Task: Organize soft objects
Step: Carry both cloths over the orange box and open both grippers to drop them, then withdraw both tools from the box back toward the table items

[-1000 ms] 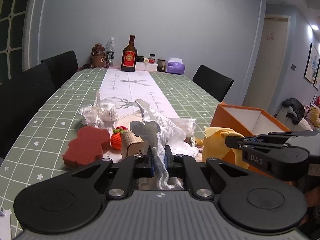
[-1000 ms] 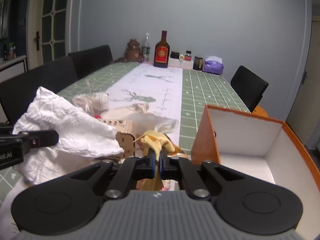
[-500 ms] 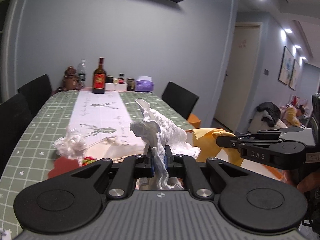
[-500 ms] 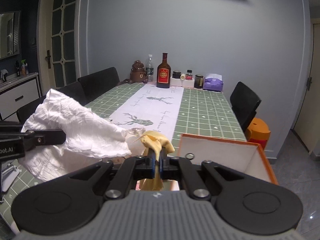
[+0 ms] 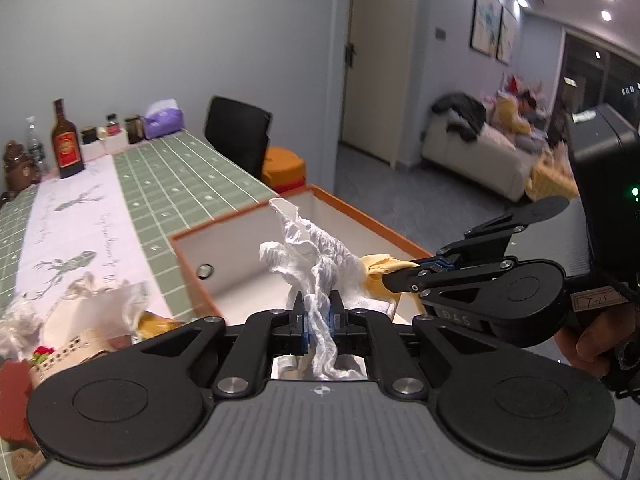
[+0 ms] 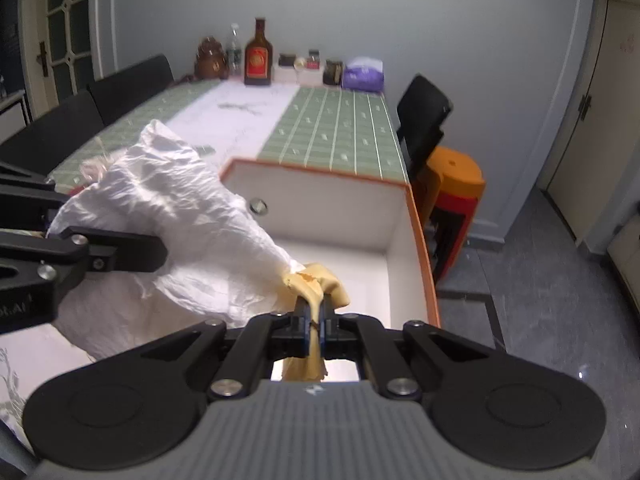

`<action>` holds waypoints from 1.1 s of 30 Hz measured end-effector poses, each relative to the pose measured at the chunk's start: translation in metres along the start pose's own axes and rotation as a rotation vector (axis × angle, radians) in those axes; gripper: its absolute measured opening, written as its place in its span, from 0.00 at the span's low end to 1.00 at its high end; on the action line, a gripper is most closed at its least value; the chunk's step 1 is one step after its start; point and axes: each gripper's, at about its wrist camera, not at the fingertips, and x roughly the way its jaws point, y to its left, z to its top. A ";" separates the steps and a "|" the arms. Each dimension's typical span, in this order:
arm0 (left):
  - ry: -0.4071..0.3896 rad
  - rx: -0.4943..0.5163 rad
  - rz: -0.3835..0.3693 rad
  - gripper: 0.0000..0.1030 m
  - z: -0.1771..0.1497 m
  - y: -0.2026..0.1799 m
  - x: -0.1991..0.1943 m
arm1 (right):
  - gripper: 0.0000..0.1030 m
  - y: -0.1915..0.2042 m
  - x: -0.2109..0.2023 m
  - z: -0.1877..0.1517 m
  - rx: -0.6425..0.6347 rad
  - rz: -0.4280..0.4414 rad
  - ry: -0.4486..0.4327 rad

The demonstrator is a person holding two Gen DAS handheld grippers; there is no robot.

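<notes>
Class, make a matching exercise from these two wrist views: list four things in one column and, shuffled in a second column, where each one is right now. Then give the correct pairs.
Things
1. crumpled white plastic bag
2. soft yellow cloth
3. brown glass bottle with red label
4. orange stool

Places
A. at the far end of the green checked table
B. pinched in the right gripper above the orange-rimmed white box
C. on the floor beside the black chair
D. pinched in the left gripper

Pairs: 1-D, 2-B, 3-A, 4-C
</notes>
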 end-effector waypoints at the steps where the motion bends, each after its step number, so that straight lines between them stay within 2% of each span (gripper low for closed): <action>1: 0.022 0.018 -0.001 0.09 -0.001 -0.005 0.009 | 0.01 -0.004 0.005 -0.004 -0.007 0.002 0.025; 7: 0.182 0.047 -0.029 0.09 -0.008 -0.010 0.053 | 0.01 -0.019 0.043 -0.016 -0.035 0.038 0.181; 12: 0.319 0.063 -0.079 0.09 -0.013 -0.006 0.076 | 0.02 -0.026 0.068 -0.017 -0.067 0.073 0.277; 18: 0.415 0.136 -0.053 0.10 -0.017 -0.002 0.092 | 0.03 -0.026 0.087 -0.015 -0.118 0.119 0.354; 23: 0.433 0.175 -0.014 0.14 -0.018 0.001 0.095 | 0.06 -0.021 0.099 -0.015 -0.168 0.126 0.407; 26: 0.424 0.165 -0.023 0.25 -0.014 0.000 0.092 | 0.08 -0.022 0.099 -0.015 -0.174 0.120 0.413; 28: 0.411 0.170 -0.017 0.40 -0.008 -0.006 0.095 | 0.17 -0.023 0.096 -0.012 -0.171 0.117 0.405; 29: 0.402 0.174 -0.015 0.43 -0.007 -0.006 0.093 | 0.27 -0.023 0.094 -0.010 -0.171 0.114 0.398; 30: 0.394 0.177 -0.014 0.48 -0.006 -0.006 0.091 | 0.32 -0.022 0.092 -0.009 -0.174 0.109 0.390; 33: 0.363 0.181 -0.013 0.49 -0.002 -0.007 0.083 | 0.40 -0.017 0.087 -0.004 -0.190 0.096 0.376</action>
